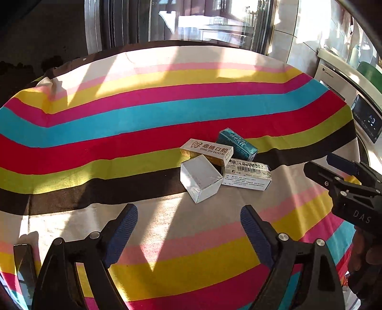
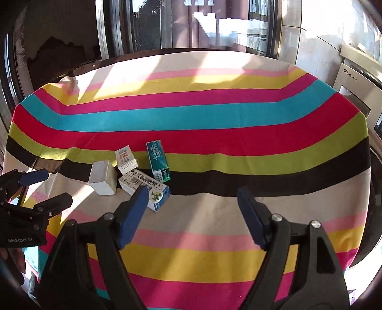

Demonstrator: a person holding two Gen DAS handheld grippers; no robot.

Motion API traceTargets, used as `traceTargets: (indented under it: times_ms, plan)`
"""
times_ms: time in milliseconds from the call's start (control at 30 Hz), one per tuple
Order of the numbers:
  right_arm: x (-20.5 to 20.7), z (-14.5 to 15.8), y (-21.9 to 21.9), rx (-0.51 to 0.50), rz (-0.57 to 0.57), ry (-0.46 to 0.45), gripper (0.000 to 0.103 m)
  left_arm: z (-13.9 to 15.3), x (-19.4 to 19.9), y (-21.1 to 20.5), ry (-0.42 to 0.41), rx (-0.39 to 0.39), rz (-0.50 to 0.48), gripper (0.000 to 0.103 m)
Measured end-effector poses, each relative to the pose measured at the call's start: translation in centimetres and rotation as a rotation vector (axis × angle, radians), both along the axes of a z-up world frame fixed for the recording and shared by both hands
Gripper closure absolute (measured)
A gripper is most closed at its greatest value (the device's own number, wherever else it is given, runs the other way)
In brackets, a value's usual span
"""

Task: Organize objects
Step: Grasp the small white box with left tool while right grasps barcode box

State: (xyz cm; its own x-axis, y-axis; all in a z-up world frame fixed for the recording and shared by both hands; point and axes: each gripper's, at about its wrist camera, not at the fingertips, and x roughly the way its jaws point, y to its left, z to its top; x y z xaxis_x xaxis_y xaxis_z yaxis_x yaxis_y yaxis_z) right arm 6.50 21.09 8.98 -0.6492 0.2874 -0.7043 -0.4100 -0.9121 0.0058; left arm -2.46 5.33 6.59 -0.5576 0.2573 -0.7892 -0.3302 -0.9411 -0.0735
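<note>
Several small cartons lie bunched on a striped tablecloth (image 1: pixel 143 114). A plain white box (image 1: pixel 200 177) (image 2: pixel 103 176) is nearest. A gold and white dental box (image 1: pixel 206 151) (image 2: pixel 126 159), a teal box (image 1: pixel 237 144) (image 2: pixel 158 161) and a white barcode box (image 1: pixel 248 174) (image 2: pixel 145 188) lie beside it. My left gripper (image 1: pixel 188 214) stands open just short of the white box, nothing between its blue pads. My right gripper (image 2: pixel 192 198) is open too, its left finger (image 2: pixel 133 212) overlapping the barcode box in view. Each gripper appears at the other view's edge.
A white washing machine (image 1: pixel 358 95) (image 2: pixel 353 81) stands close to the table's right side. Glass doors with metal frames (image 1: pixel 210 21) run behind the far edge. The cloth (image 2: pixel 203 114) spreads wide beyond the cartons, with sun patches on it. A hand (image 1: pixel 365 257) holds the right gripper.
</note>
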Motion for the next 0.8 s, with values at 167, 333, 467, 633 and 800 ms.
traceTargets:
  times_ms: [167,333,467,633,800]
  plan:
    - [1.8,-0.2,-0.4,-0.055,-0.041,-0.012,0.023,-1.4,-2.4,1.9,-0.041,-0.012,0.030,0.014]
    - [3.2,0.4,-0.4,-0.028,-0.055,-0.020,0.022,-2.6,-5.0,2.3,-0.115,0.041,0.160,0.014]
    - [3.6,0.3,-0.6,-0.022,-0.057,-0.026,0.019,-4.0,-6.3,3.0,-0.144,-0.024,0.199,0.041]
    - [2.0,-0.8,-0.8,-0.034,-0.029,-0.055,0.018,-3.7,-4.8,2.5,-0.130,-0.064,0.154,0.067]
    - [-0.8,-1.7,-1.4,-0.044,0.003,-0.077,0.018,-2.3,-2.3,0.5,-0.093,-0.047,0.110,0.067]
